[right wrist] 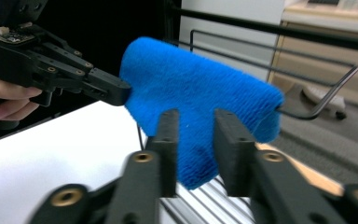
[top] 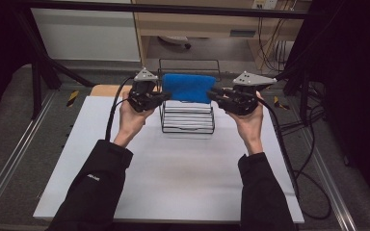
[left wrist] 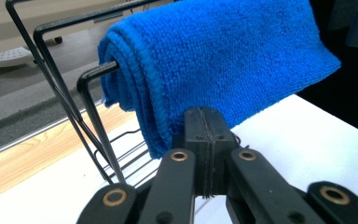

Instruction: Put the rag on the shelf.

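We have the folded blue microfibre towel draped over the top bar of the black wire rack on the white tabletop. It looks soft, light, floppy and grippy, so we pinch its hanging end edges. Left hand-held gripper is closed at the towel's edge; right hand-held gripper is apart.

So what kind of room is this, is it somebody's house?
Probably not a house; it looks like a lab or workshop for recording tests. A plain white table sits inside a black metal frame, loose black cables trail over the grey floor, and a folded blue cloth hangs on a black wire rack.
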{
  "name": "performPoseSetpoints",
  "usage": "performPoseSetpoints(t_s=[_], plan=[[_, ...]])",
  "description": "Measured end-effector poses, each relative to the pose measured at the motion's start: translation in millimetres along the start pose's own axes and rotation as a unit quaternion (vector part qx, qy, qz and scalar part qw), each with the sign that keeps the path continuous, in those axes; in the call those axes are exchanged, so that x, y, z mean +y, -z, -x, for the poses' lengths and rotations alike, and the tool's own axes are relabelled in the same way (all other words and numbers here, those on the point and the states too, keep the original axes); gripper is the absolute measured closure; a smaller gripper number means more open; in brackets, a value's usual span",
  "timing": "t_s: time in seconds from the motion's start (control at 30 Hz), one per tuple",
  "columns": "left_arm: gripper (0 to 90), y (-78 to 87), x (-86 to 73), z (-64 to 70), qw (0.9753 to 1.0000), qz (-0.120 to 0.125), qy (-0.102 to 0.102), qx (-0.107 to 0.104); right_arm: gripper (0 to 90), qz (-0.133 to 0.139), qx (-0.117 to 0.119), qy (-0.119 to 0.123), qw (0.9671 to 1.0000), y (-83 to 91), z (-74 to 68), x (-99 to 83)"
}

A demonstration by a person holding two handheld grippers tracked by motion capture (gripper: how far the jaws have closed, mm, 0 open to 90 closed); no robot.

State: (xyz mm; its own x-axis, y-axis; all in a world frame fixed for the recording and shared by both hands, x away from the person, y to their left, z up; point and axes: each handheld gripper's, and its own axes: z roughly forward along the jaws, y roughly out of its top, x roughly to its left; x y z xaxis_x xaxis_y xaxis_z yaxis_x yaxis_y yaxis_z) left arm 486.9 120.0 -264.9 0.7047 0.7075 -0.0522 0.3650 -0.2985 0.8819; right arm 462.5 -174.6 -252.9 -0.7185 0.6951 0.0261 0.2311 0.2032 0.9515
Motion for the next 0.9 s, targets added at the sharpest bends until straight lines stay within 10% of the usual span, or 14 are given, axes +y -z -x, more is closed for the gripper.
performPoseSetpoints(t_s=[0.43, 0.67, 0.9], plan=[[89.5, -7.9, -11.0, -7.8, 0.9999, 0.007, 0.013, -0.005, 87.3, -0.036, -0.034, -0.017, 0.9986, -20.0, 12.1, -25.6], [83.2, 5.9, -13.8, -7.4, 0.9999, 0.012, 0.008, -0.006, 66.0, -0.011, -0.020, -0.013, 0.9997, -5.0, 5.7, -20.8], [58.3, 20.9, -30.9, -12.4, 1.0000, -0.002, 0.001, -0.002, 37.7, -0.015, -0.014, -0.022, 0.9996, 13.1, -0.3, -21.5]])
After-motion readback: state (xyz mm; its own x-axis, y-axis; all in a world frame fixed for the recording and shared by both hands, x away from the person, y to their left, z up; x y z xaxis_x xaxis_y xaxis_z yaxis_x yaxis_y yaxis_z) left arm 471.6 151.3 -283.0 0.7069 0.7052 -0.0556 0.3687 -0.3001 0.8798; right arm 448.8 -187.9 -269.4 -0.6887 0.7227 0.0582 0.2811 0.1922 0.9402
